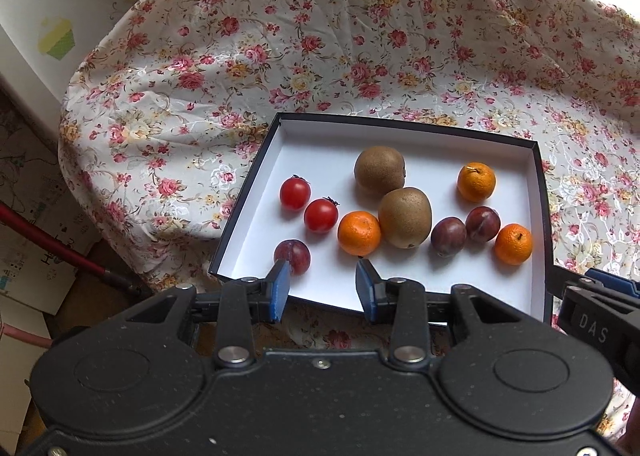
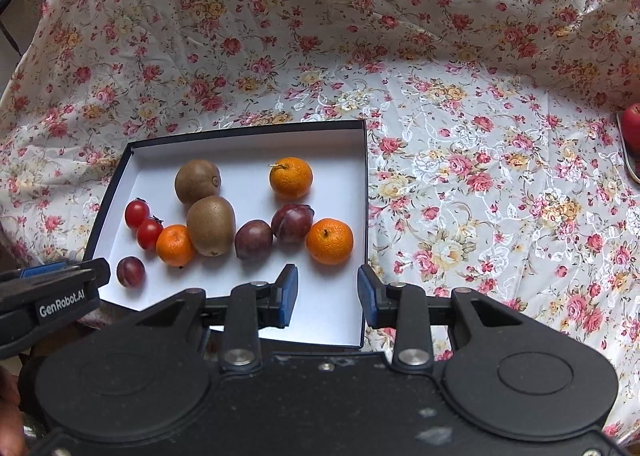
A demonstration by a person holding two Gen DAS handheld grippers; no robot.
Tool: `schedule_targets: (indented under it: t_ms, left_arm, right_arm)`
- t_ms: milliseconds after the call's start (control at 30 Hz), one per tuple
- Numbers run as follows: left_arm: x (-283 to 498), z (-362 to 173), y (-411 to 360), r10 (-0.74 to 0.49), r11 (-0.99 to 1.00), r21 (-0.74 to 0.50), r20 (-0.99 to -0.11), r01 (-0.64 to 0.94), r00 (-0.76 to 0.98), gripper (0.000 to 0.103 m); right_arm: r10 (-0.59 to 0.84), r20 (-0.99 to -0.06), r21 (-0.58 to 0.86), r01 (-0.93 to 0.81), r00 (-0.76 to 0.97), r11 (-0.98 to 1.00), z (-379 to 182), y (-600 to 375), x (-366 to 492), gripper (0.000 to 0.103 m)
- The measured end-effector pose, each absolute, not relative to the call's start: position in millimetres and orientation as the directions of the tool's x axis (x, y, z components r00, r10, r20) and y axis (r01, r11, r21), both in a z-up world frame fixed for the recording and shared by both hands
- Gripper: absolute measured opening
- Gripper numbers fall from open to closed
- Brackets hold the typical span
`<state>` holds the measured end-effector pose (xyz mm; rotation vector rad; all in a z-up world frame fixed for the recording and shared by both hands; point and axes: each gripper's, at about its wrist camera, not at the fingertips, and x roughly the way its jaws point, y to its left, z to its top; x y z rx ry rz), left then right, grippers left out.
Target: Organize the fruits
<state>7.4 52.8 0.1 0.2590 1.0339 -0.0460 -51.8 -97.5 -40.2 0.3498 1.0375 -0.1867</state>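
Note:
A black box lid with a white inside lies on the floral cloth. It holds two cherry tomatoes, two kiwis, three mandarins and three plums. My left gripper is open and empty at the box's near edge, by the near-left plum. My right gripper is open and empty over the box's near right corner. Each gripper shows at the edge of the other's view.
The floral cloth covers the surface and rises behind. A red fruit on a plate sits at the far right. Cardboard boxes and a red pole stand at the left.

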Motion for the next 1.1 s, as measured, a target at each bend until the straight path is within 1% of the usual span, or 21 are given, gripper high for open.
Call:
schedule_targets:
  t_ms: [167,300,533,767,1100]
  left_arm:
    - [2,-4,51,0.073,0.968,0.190,-0.841,0.165,0.537,0.047]
    - [2,-8,46,0.052,0.961,0.187,-0.845,0.203,0.532,0.047]
    - [3,-8,44,0.040,0.960,0.184,-0.839,0.213,0.543,0.047]
    - [6,-13,47,0.054,0.960,0.188,-0.853,0.209,0.519,0.048]
    - [9,-13,50,0.041,0.968,0.159,-0.864,0.194,0.502,0.048]
  right_arm:
    - [0.003,-0.854,0.198,0.320,0.520,0.926,-41,-94,-60,0.036]
    - [0.016,-0.860,0.222,0.345,0.510,0.912,-50,-98,-66,0.036]
    - [-0.046,-0.857,0.141,0.320,0.513,0.937,-57,-92,-64,0.036]
    - [-0.046,-0.851,0.122,0.282,0.523,0.952,-57,-84,-63,0.036]
    - [-0.029,-0.861,0.135,0.283,0.508,0.950,-59,-83,-60,0.036]
